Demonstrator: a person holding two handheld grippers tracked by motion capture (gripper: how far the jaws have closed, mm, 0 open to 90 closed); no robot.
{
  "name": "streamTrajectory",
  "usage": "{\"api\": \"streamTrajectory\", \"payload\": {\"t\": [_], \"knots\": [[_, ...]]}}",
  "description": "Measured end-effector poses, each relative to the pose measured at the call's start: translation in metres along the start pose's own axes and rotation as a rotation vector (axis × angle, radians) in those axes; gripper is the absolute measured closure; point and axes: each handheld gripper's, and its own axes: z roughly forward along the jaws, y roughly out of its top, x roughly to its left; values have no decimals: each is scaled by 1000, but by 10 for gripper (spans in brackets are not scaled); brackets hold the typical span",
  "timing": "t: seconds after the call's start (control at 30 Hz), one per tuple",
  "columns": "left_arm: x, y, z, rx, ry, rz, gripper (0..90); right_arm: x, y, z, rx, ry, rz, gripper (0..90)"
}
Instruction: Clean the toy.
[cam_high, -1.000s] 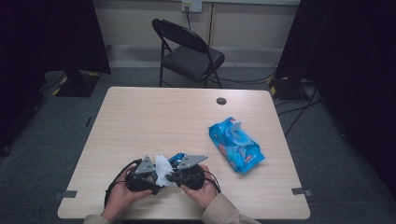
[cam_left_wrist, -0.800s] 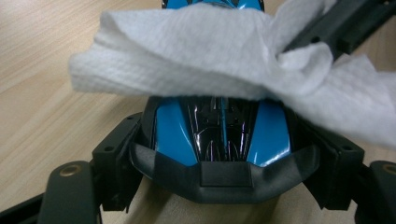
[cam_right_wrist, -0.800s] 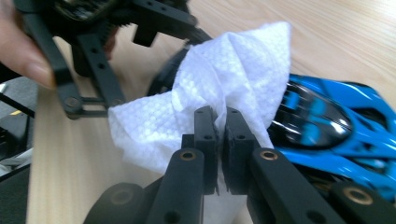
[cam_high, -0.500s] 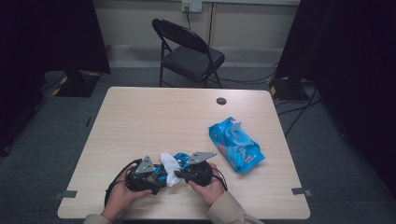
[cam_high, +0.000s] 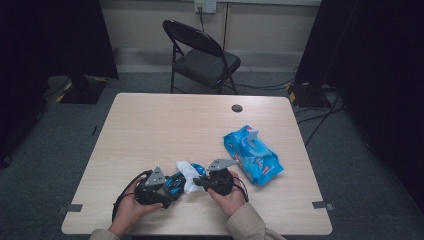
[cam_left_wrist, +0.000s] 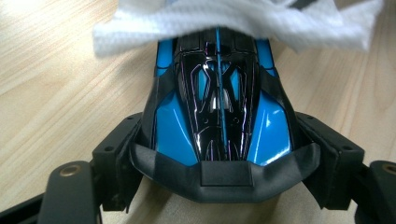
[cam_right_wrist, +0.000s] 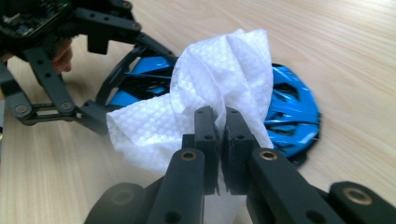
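Pale wooden table (cam_high: 150, 130): my right gripper (cam_right_wrist: 217, 122), jaws clenched on crumpled white wipe (cam_right_wrist: 224, 79), has slid rightward along glossy blue-black toy car shell (cam_left_wrist: 217, 107) that my left gripper (cam_left_wrist: 224, 172) clamps, so wiping continues.

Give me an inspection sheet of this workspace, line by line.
Surface: light wood table, grommet hole near the far edge.
Job's things: blue-black toy car; white wipe draped over it.
Clutter: blue wipes pack, flap up.
Grippers: left gripper clamps the toy car; right gripper pinches the wipe.
Cables: black cable loops by the left gripper; floor cables at right.
Surroundings: folding chair, dark curtains, wall outlet.
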Motion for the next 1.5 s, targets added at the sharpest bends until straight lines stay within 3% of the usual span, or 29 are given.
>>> {"api": "streamTrajectory", "payload": {"t": [0.27,0.37,0.57,0.73,0.93,1.03,1.23,1.5], "knots": [[0,0,1,-4,-1,-4,243,-14,-1,-8,-21,-34,40,866],[0,0,1,-4,-1,-4,243,-22,-3,-12,-20,-79,52,867],[0,0,1,-4,-1,-4,243,-38,-16,-9,-10,-99,107,866],[0,0,1,-4,0,-4,243,-36,-14,-8,9,-134,66,866],[0,0,1,-3,-1,-1,243,-37,-13,-8,20,-166,60,865],[0,0,1,-3,-1,-2,243,-39,-14,-10,9,-176,85,865],[0,0,1,-2,0,0,243,-42,-10,-19,-39,-154,121,866],[0,0,1,-2,0,-2,243,-25,5,-23,-91,-83,86,866]]}}
